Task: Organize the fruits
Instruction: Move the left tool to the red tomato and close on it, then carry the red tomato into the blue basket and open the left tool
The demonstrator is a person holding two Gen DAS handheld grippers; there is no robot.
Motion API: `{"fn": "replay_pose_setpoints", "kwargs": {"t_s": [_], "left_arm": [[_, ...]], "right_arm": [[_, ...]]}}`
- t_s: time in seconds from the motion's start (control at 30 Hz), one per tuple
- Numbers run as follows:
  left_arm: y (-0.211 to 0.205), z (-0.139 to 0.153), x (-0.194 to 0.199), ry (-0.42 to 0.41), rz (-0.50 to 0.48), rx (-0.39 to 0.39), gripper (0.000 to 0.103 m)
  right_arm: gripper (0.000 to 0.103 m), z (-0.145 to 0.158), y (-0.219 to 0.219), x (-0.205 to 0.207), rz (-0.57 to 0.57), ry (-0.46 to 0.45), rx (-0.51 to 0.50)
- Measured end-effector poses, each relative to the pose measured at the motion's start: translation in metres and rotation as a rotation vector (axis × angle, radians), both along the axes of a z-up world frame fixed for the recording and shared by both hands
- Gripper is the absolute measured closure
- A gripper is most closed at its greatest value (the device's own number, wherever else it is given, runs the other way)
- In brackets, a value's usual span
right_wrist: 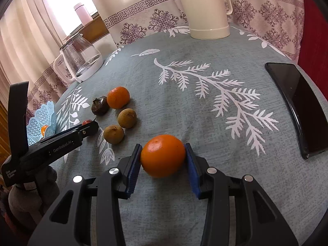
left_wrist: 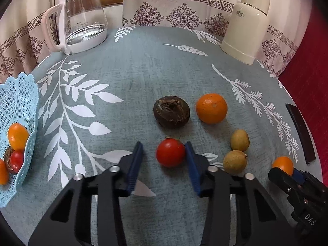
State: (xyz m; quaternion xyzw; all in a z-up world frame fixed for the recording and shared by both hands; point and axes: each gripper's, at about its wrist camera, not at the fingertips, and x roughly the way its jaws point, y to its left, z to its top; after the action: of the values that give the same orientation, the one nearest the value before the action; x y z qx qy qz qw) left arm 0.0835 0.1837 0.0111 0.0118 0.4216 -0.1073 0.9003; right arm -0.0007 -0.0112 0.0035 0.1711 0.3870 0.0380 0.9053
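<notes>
On the grey-blue tablecloth (left_wrist: 143, 71) with white leaf print, loose fruit lies in a cluster near the front edge. Left gripper (left_wrist: 164, 153): jaws spread wide, a red tomato (left_wrist: 170, 153) sitting between them on the cloth. The right blue pad touches or nearly touches the tomato's side; the left pad stands clear of it, with bare cloth between. Nothing is gripped on this side.

Right gripper (right_wrist: 163, 155): jaws closed onto a small orange (right_wrist: 163, 155), both blue pads pressed against its sides. Whether the fruit rests on the cloth or is lifted just off it cannot be told. In the left wrist view the same orange shows at the far right in the other gripper's tip.

Behind the tomato: a dark brown wrinkled fruit (left_wrist: 171, 111), and beside it to the right a larger orange (left_wrist: 211, 108), the two near but apart. Two small tan round fruits (left_wrist: 239, 140) (left_wrist: 234, 161) lie right of the tomato, one just behind the other.

Light-blue lattice basket (left_wrist: 18, 102) at the left edge of the table, holding an orange fruit, a red one and a dark one, partly hidden by its wall.

Back of table: glass kettle (left_wrist: 82, 18) with white handle, left; cream thermos jug (left_wrist: 246, 26), right. A black phone (right_wrist: 297, 108) lies flat near the right edge.
</notes>
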Motion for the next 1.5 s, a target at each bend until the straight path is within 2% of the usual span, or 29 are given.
{"fn": "replay_pose_setpoints", "kwargs": {"t_s": [0.03,0.37,1.07,1.5], "left_arm": [[0.0,0.0,-0.001,0.003,-0.016,-0.017,0.075],[-0.001,0.006,-0.011,-0.016,-0.038,-0.038,0.075],[0.029,0.044,-0.034,-0.134,0.066,0.019,0.075],[0.062,0.056,-0.042,-0.168,0.158,0.021,0.075]], "right_arm": [[0.061,0.0,0.0,0.0,0.0,0.0,0.0],[0.061,0.0,0.0,0.0,0.0,-0.001,0.0],[0.061,0.0,0.0,-0.001,-0.003,-0.002,-0.011],[0.061,0.003,0.0,-0.004,-0.015,-0.016,-0.029]]}}
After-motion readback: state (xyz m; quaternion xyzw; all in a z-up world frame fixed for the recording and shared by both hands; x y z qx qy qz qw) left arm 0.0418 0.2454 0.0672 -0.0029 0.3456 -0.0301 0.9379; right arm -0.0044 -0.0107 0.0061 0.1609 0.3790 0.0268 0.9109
